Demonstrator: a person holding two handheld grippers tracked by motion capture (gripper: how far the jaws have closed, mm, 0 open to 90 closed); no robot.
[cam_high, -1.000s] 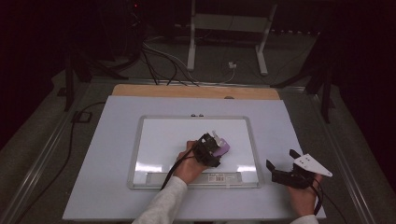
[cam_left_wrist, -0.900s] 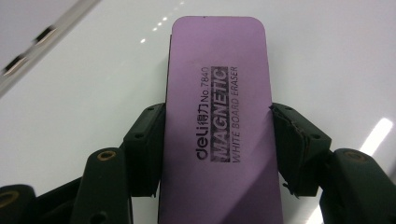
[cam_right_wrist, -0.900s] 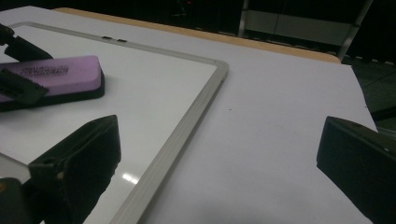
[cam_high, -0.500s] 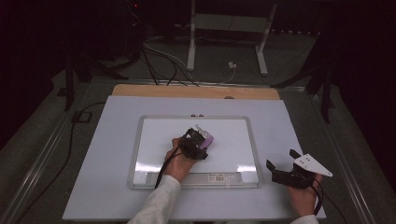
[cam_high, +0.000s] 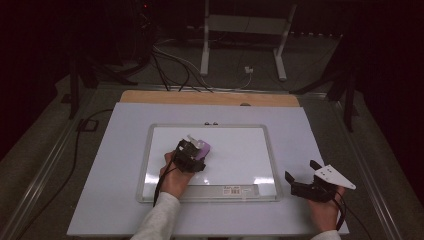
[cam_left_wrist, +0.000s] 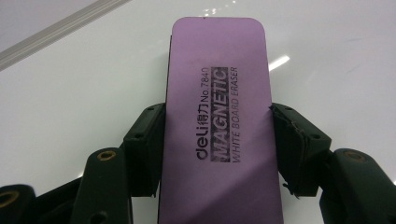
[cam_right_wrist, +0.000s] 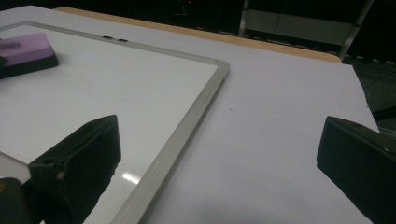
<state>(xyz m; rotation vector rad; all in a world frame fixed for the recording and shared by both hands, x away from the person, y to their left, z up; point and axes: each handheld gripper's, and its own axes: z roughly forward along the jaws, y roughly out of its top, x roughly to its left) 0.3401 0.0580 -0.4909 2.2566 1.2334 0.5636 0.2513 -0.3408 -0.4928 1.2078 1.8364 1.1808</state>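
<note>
The left gripper (cam_left_wrist: 217, 154) clamps the eraser (cam_left_wrist: 219, 116) across its long sides, a light, rigid, likely slick block, while the right gripper (cam_right_wrist: 217, 163) gapes wide.

A purple magnetic eraser (cam_left_wrist: 217, 126) lies flat on the whiteboard's (cam_high: 240, 155) left half.
</note>
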